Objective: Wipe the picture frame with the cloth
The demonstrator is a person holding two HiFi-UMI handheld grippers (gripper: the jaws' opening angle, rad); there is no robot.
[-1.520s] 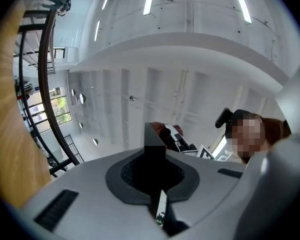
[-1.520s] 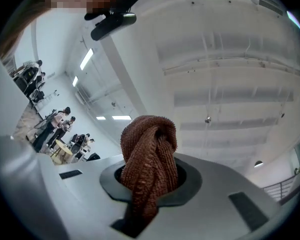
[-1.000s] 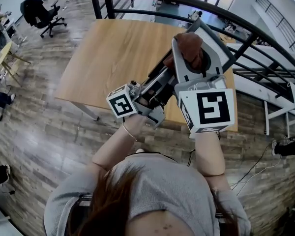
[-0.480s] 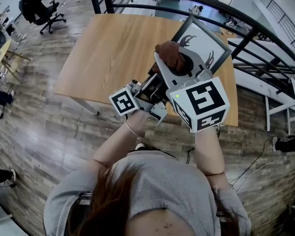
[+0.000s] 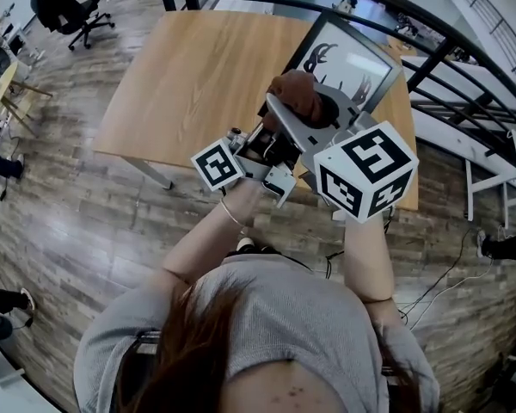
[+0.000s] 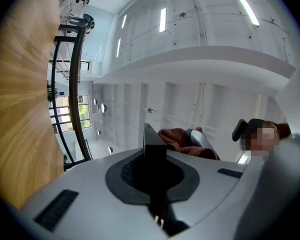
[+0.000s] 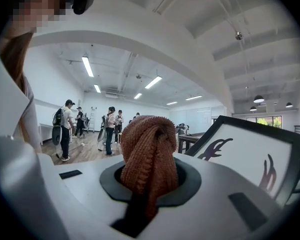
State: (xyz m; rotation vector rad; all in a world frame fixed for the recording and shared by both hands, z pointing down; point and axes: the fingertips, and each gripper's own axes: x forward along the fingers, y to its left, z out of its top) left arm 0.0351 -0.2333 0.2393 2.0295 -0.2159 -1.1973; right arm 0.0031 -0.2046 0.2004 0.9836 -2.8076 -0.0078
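Observation:
The picture frame (image 5: 354,52) is black-edged, with dark antlered figures on white. It is tilted up above the wooden table (image 5: 181,76). My left gripper (image 5: 267,143) reaches up from below left and is shut on the frame's lower edge, which shows as a dark slab (image 6: 152,146) between the jaws. My right gripper (image 5: 305,103) is shut on a bunched rust-brown cloth (image 5: 294,91), held by the frame's lower left corner. In the right gripper view the cloth (image 7: 147,151) sticks out of the jaws, with the frame (image 7: 250,159) just to its right.
A black railing (image 5: 451,46) curves behind and to the right of the table. An office chair (image 5: 64,11) stands far left on the wood floor. Several people (image 7: 65,126) stand far off in the right gripper view.
Both grippers have sunk. The right gripper has rolled and brought the cloth down from the frame's face toward its lower left corner, so more of the picture shows.

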